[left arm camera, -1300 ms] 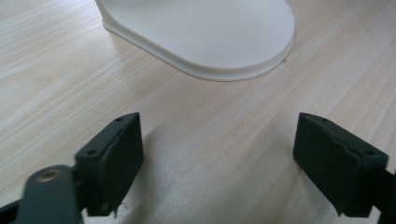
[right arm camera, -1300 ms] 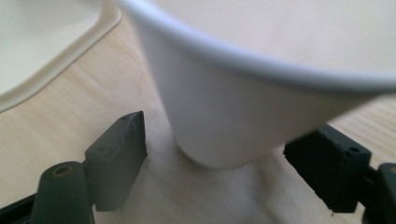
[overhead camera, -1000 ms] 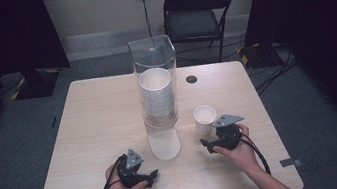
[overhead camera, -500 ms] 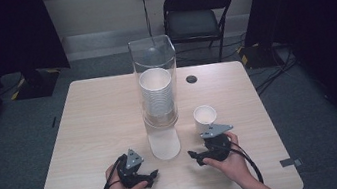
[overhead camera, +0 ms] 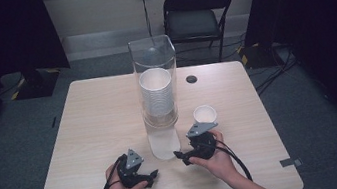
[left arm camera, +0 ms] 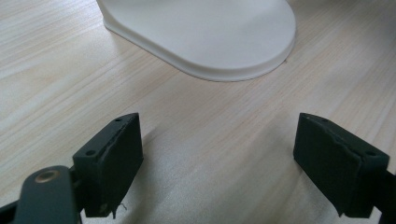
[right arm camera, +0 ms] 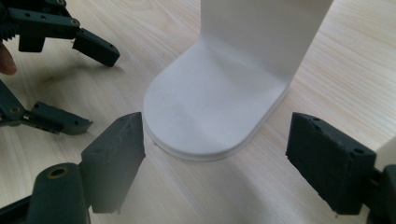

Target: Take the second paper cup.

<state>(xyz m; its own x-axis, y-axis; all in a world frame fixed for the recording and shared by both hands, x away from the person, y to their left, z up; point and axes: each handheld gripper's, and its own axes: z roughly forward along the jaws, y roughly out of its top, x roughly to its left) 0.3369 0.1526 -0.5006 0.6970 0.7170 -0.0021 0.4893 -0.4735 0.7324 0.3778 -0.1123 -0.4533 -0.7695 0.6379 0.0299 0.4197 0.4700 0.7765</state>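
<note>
A cup dispenser stands mid-table: a clear tube (overhead camera: 152,56) over a stack of white cups (overhead camera: 157,93) on a white base (overhead camera: 163,143). One white cup (overhead camera: 205,114) stands upright to its right. My right gripper (overhead camera: 180,157) lies low on the table just right of the base and points left at it. Its jaws are open with nothing gripped and have just been closing a little. From the right gripper (right arm camera: 215,123) the base (right arm camera: 210,107) lies just ahead. My left gripper (overhead camera: 152,175) rests open left of the base, and the base (left arm camera: 210,32) lies beyond the left gripper (left arm camera: 218,121).
The wooden table (overhead camera: 96,130) has a small black disc (overhead camera: 191,79) near its far edge. A black folding chair (overhead camera: 198,17) stands behind the table. The left gripper (right arm camera: 93,86) lies open across from the right one.
My right hand has slid its gripper left, away from the single cup and toward the dispenser base. The cup stays where it stood. The left hand has not moved.
</note>
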